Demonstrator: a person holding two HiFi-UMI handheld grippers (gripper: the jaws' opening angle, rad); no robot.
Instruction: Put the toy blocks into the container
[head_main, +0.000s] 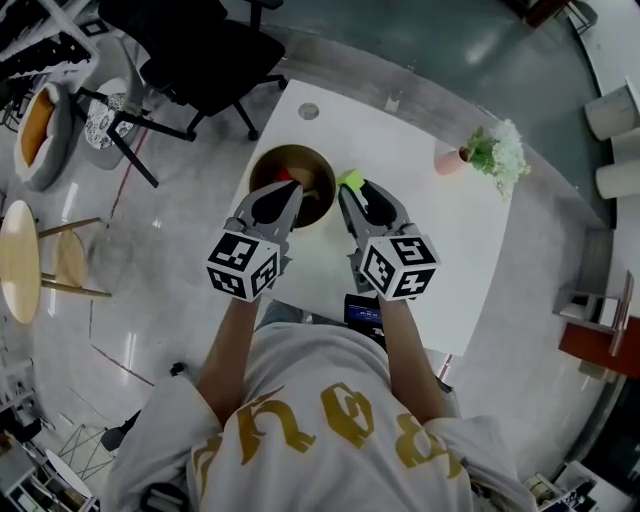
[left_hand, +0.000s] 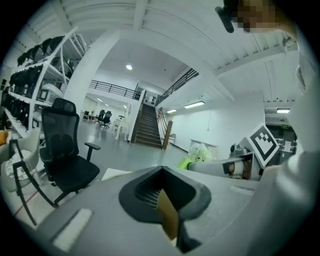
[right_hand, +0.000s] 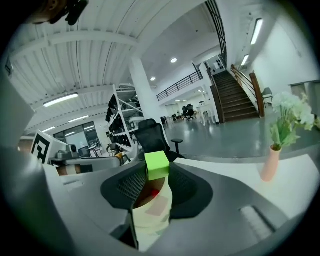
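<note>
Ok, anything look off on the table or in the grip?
Nothing stands out. The right gripper holds the green block squarely at its tips. The bowl stands upright on the table with a red block inside, and the flower vase is upright near the table's edge.

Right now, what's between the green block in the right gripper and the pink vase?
Only bare white table lies between the green block and the pink vase; the head view shows it.
</note>
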